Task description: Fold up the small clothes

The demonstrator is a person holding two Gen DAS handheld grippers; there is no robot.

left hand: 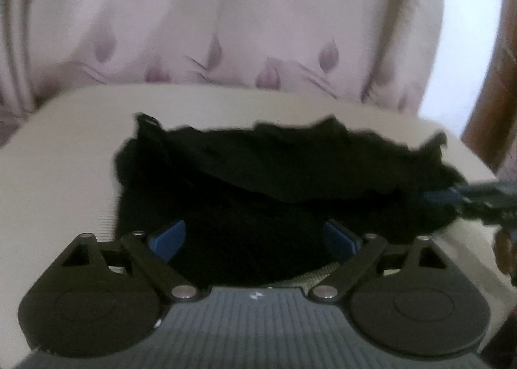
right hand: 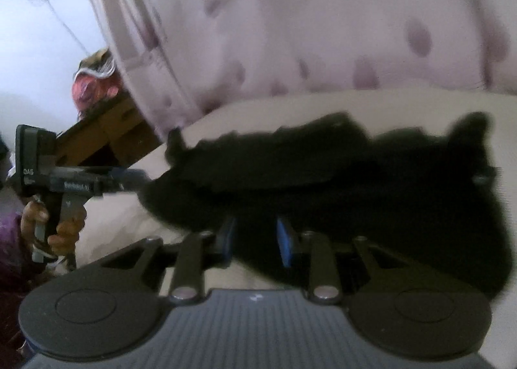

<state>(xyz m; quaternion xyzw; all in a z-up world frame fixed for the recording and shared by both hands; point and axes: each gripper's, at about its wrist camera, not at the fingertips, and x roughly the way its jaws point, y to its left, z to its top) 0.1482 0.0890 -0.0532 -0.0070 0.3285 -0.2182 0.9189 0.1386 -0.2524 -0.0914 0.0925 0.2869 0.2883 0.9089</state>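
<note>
Black garment (left hand: pixel 258 175): one small dark piece, lying crumpled on the cream tabletop (left hand: pixel 64 158), its upper layer bunched over the lower along a ragged line.

Edges: your far edge of the cloth is wavy and stops short of the tabletop's back rim. A patterned pink curtain (left hand: pixel 226 13) hangs just behind that rim. Bare cream surface lies to the left of the cloth in your left view and along the back; a wooden piece of furniture (right hand: pixel 113 133) stands off the table's corner.

Left claw (left hand: pixel 255 236): spread wide, blue pads (left hand: pixel 168 236) apart, poised over the garment's near part, gripping nothing.

Right claw (right hand: pixel 255 239): narrow gap, blue pads (right hand: pixel 284 239) close together over the cloth's near edge; whether they pinch fabric cannot be told through the blur.

Your hand (right hand: pixel 64 230) shows on the left claw's handle.
</note>
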